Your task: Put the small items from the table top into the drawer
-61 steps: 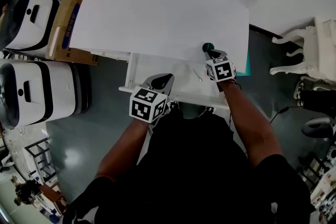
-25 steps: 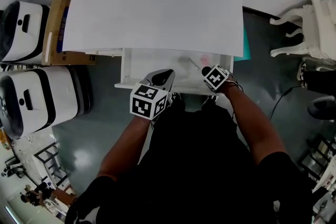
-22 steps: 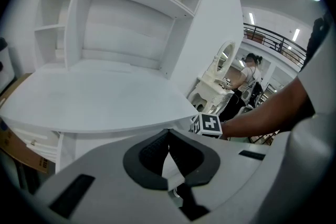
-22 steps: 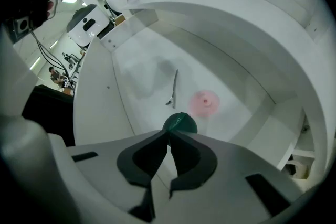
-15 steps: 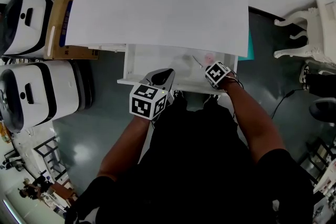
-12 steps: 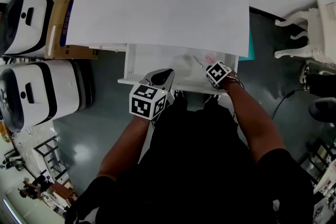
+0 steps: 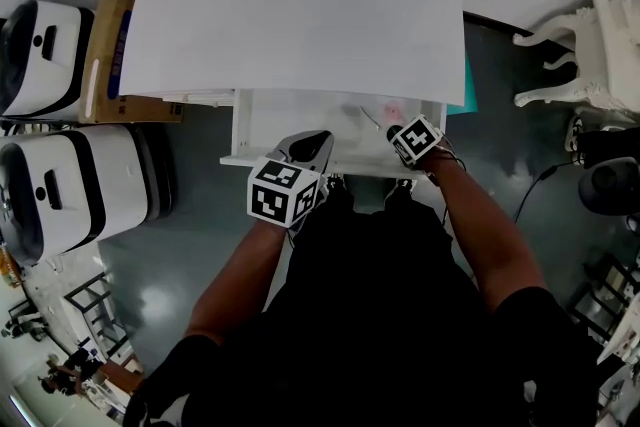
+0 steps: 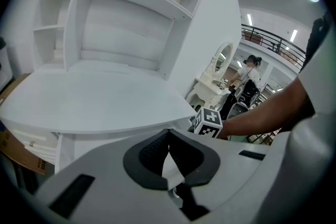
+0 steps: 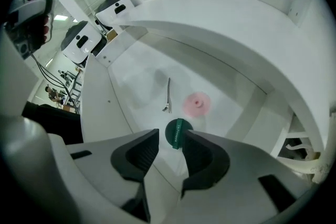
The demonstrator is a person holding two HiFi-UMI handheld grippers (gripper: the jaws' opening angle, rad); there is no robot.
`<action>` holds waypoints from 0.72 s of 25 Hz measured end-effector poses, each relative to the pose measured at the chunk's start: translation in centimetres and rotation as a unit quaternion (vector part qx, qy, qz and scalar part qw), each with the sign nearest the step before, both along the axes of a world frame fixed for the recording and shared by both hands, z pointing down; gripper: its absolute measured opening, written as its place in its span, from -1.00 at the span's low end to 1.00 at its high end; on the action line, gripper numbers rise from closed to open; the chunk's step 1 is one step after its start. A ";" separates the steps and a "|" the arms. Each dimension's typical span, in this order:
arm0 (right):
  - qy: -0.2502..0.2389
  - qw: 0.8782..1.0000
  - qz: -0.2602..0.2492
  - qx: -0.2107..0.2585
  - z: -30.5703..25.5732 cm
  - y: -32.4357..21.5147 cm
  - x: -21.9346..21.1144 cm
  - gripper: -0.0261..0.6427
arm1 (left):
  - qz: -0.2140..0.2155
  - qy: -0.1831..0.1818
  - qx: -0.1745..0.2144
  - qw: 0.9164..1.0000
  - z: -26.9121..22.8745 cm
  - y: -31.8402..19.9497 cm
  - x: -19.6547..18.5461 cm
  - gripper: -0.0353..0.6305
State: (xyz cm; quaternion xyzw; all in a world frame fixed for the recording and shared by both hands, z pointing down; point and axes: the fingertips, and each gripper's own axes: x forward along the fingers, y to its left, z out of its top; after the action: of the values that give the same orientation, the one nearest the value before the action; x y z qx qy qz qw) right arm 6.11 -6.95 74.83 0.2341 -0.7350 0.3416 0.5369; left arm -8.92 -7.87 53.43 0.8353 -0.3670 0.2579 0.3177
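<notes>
1 green disc lies between right hand-held gripper's just-opened jaws, untouched.

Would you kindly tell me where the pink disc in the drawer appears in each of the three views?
Head view: the pink disc lies near the right end of the open drawer.
Left gripper view: not in it.
Right gripper view: near the centre, just right of the metal clip.
Shared landmark: the white desk top, overhanging the drawer, shows in all three.
</notes>
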 end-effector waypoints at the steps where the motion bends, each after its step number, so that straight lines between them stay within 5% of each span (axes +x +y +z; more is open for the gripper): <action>1: -0.004 1.000 0.007 -0.004 -0.4 0.2 0.0 -0.53 | 0.003 0.002 0.001 1.000 0.0 -0.1 0.1 -0.86; 10: -0.035 0.996 0.069 0.052 -4.4 -0.8 0.5 -0.53 | 0.029 0.008 0.013 0.999 -0.7 -0.5 0.2 -0.86; 18: -0.083 0.979 0.142 0.120 -10.6 -0.6 0.6 -0.54 | 0.056 0.017 0.024 0.998 -1.3 -0.8 0.0 -0.87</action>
State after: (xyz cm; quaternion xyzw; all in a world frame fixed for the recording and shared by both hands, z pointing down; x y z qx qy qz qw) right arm 6.70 -7.60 64.27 0.3692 -0.7722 0.3421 0.3878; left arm -8.95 -8.70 52.12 0.8664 -0.3203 0.2518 0.2888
